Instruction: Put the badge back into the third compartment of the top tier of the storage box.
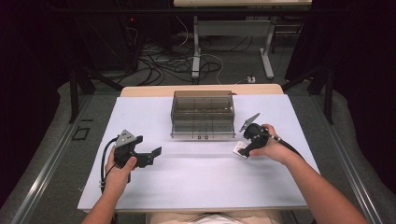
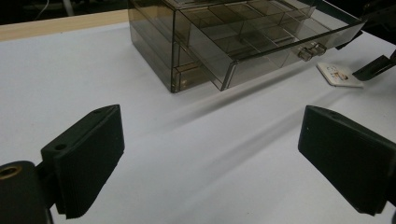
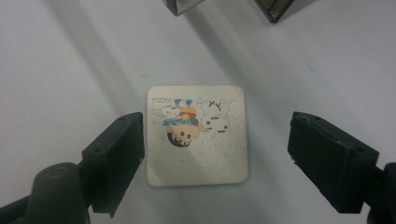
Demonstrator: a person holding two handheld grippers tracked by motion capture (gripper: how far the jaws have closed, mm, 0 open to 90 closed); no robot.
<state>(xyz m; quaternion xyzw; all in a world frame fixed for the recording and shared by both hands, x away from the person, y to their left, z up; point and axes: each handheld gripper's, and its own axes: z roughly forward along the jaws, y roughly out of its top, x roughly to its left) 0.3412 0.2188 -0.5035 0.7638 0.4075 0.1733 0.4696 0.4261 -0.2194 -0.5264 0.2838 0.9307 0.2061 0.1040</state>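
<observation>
Quick count from the table: there was one smoky clear drawer box [image 1: 202, 115], one square cartoon-printed card [image 3: 196, 134] and one white tabletop [image 1: 187, 182]. Two handheld grippers too, a left gripper [image 1: 156, 153] and a right gripper [image 1: 244, 148].

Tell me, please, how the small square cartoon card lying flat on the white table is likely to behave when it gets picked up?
The card looks thin and flat, so it is probably light and hard to get under. Its glossy face suggests it may slide on the smooth table if nudged. With the right hand-held gripper open astride it, pinching opposite edges seems likeliest, though it might bow.
</observation>
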